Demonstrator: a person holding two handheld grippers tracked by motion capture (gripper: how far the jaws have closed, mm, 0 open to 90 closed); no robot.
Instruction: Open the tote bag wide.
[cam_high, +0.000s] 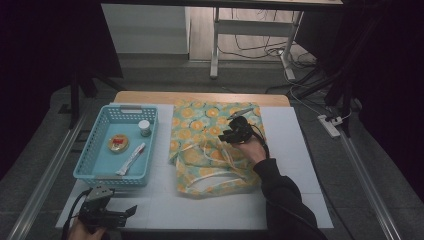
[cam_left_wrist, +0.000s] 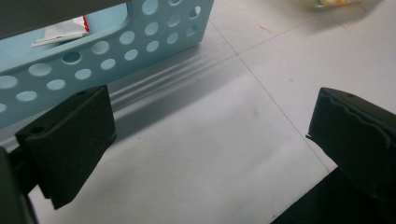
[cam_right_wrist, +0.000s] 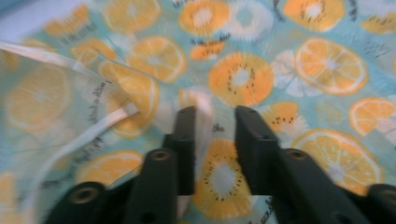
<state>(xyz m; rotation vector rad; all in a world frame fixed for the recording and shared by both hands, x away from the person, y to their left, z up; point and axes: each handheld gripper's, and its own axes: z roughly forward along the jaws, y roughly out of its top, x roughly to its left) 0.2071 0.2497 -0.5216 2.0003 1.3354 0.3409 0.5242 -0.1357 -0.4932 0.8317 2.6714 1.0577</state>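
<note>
I am holding my right hand-held gripper down on the orange-print bag, which is lying spread on the worktop just right of the blue basket. Its jaws are standing partly apart, with the bag's white strap running between them; I cannot tell whether they are pressing it. My left hand-held gripper is resting at the worktop's near edge below the basket, jaws wide apart and gripping nothing.
</note>
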